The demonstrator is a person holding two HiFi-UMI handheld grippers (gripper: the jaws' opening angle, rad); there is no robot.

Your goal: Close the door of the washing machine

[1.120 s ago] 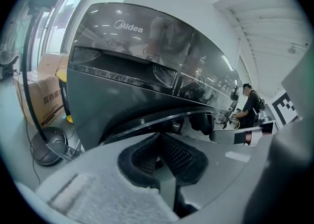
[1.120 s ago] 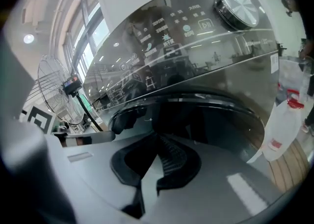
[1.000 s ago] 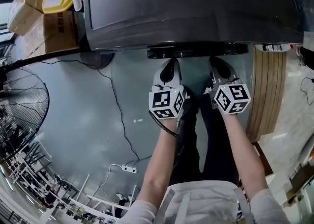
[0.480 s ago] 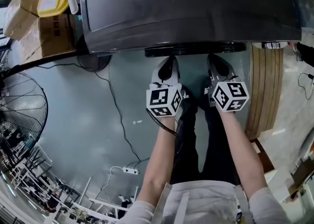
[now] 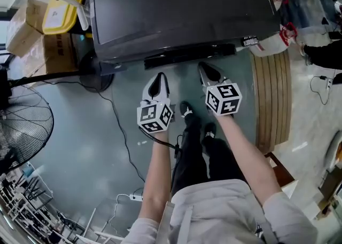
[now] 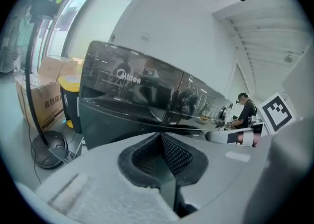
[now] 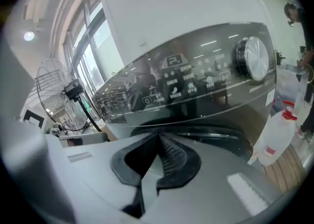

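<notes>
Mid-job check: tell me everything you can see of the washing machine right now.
The washing machine is a dark grey front-loader with a glossy top. Its shiny control strip carries white icons and a silver dial at the right. The round dark door bulges slightly from the front and looks shut. The left gripper and right gripper hang just short of it, touching nothing.

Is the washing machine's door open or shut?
Shut, it seems: the door lies flat against the front of the washing machine, not swung out. Whether it has latched, I cannot tell.
</notes>
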